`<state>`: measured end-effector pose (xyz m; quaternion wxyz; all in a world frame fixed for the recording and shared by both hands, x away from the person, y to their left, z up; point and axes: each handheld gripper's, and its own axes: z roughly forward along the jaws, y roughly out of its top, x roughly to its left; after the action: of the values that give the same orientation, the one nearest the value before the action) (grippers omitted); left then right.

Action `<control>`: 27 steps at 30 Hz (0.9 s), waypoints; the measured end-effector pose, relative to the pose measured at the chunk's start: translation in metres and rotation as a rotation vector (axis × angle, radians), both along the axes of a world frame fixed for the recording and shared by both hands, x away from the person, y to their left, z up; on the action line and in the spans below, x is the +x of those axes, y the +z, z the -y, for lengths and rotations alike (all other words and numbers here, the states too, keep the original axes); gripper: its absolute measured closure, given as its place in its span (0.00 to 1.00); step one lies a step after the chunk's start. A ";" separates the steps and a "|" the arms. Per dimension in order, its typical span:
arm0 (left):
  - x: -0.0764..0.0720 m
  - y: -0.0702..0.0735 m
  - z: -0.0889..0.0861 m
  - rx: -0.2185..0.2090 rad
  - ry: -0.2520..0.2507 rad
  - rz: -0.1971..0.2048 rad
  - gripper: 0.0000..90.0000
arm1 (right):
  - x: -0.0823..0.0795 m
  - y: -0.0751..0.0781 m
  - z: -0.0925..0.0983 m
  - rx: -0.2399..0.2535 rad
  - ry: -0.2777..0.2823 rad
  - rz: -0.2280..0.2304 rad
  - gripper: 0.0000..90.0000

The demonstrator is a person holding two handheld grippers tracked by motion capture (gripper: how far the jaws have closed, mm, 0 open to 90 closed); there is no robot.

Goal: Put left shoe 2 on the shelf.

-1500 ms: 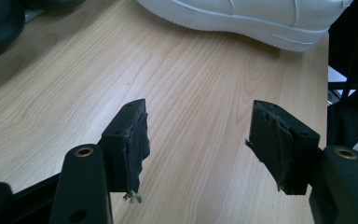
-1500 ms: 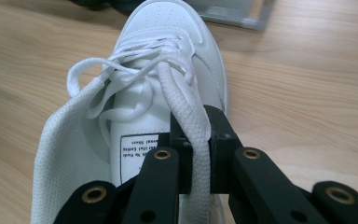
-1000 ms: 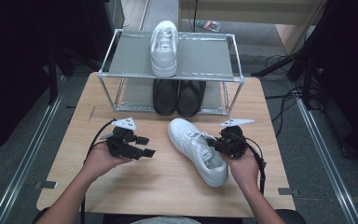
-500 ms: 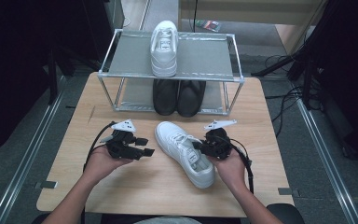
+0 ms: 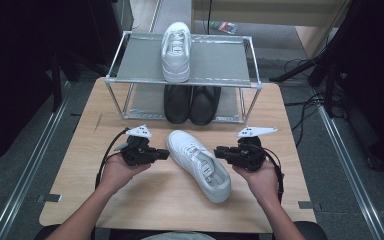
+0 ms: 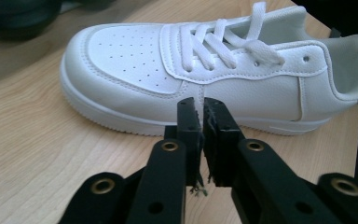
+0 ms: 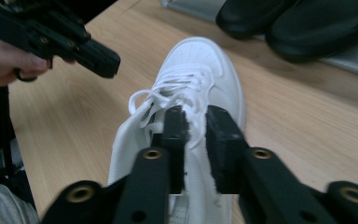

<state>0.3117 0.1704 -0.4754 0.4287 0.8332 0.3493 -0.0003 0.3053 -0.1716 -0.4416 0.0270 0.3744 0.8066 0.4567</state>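
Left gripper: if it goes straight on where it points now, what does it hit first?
Most likely the side of the white shoe lying on the table. The left gripper, its fingers shut on nothing, points at the shoe's midsection; the gap looks short, though depth is unclear.

white shoe (image 5: 176,52) atop rack (image 5: 230,62), black shoes (image 5: 192,103) beneath.
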 end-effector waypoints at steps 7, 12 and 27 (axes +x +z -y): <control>0.003 -0.006 0.021 0.017 -0.030 -0.019 0.98 | 0.016 -0.020 0.000 -0.097 -0.025 -0.056 1.00; 0.004 -0.012 0.031 0.041 -0.056 -0.031 0.98 | 0.019 -0.029 -0.007 -0.129 -0.019 -0.077 1.00; 0.009 -0.015 0.041 0.079 -0.091 -0.038 0.96 | 0.012 -0.033 -0.005 -0.124 -0.046 -0.061 0.99</control>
<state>0.3210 0.1294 -0.4901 0.3883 0.8644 0.3187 -0.0217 0.3170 -0.1662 -0.4746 0.0361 0.4044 0.8249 0.3932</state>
